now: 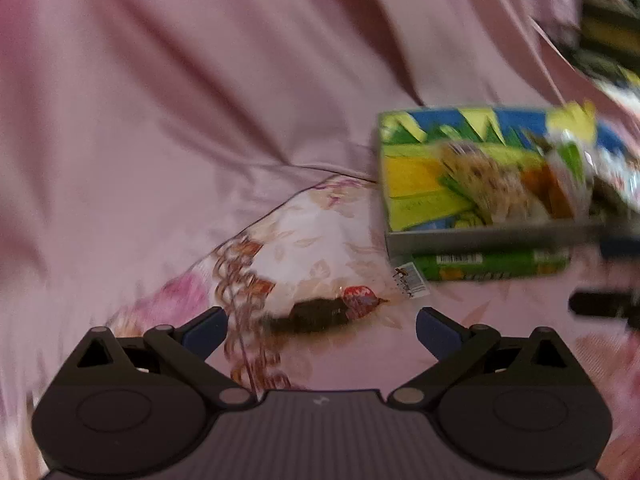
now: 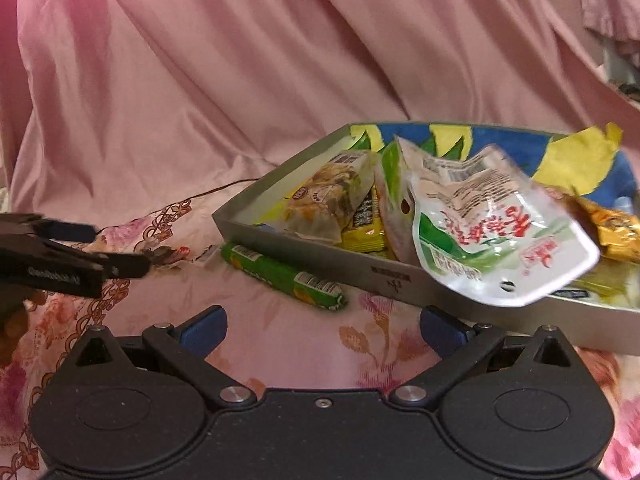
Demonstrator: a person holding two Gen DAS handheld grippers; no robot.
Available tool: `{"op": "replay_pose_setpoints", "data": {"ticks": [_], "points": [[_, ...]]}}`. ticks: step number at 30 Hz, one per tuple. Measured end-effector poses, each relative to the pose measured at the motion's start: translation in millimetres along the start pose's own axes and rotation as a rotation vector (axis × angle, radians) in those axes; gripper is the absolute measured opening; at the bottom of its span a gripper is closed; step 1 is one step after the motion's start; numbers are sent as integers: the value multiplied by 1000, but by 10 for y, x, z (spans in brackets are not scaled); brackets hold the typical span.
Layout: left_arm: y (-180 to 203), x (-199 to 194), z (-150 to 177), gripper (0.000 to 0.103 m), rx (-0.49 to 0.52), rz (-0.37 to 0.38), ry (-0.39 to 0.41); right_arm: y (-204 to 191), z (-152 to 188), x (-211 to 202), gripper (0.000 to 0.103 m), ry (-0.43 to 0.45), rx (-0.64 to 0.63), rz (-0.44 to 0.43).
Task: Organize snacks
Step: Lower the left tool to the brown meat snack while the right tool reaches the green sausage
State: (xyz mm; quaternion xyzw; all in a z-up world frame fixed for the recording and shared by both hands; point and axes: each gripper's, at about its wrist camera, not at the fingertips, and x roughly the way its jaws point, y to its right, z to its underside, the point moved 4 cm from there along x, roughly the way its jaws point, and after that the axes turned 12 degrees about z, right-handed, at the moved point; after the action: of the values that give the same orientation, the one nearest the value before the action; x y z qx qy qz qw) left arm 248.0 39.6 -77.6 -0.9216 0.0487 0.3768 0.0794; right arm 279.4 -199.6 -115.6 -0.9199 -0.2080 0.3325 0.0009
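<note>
A shallow grey box [image 2: 320, 254] with a blue, yellow and green printed inside holds several snack packets. A white and green pouch [image 2: 500, 240] hangs tilted over its front wall, touching neither finger of my right gripper [image 2: 322, 332], which is open just below it. A green tube snack [image 2: 280, 276] lies on the cloth against the box. My left gripper [image 1: 322, 328] is open, with a dark packet with a red end [image 1: 324, 312] lying between its fingertips on the cloth. The box [image 1: 480, 240] and tube [image 1: 492, 266] are to its right.
Pink cloth [image 2: 200, 100] with a floral border covers the whole surface and rises in folds behind. The left gripper [image 2: 120, 248] shows at the left edge of the right wrist view. The right gripper [image 1: 600, 276] shows blurred at the right edge of the left wrist view.
</note>
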Motion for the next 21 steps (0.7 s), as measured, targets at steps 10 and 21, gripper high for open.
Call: {"op": "replay_pose_setpoints", "data": {"ticks": [10, 21], "points": [[-59, 473, -45, 101, 191, 210, -195, -21, -28, 220, 103, -24, 50, -142], [172, 128, 140, 91, 133, 437, -267, -154, -46, -5, 81, -72, -21, -326]]}}
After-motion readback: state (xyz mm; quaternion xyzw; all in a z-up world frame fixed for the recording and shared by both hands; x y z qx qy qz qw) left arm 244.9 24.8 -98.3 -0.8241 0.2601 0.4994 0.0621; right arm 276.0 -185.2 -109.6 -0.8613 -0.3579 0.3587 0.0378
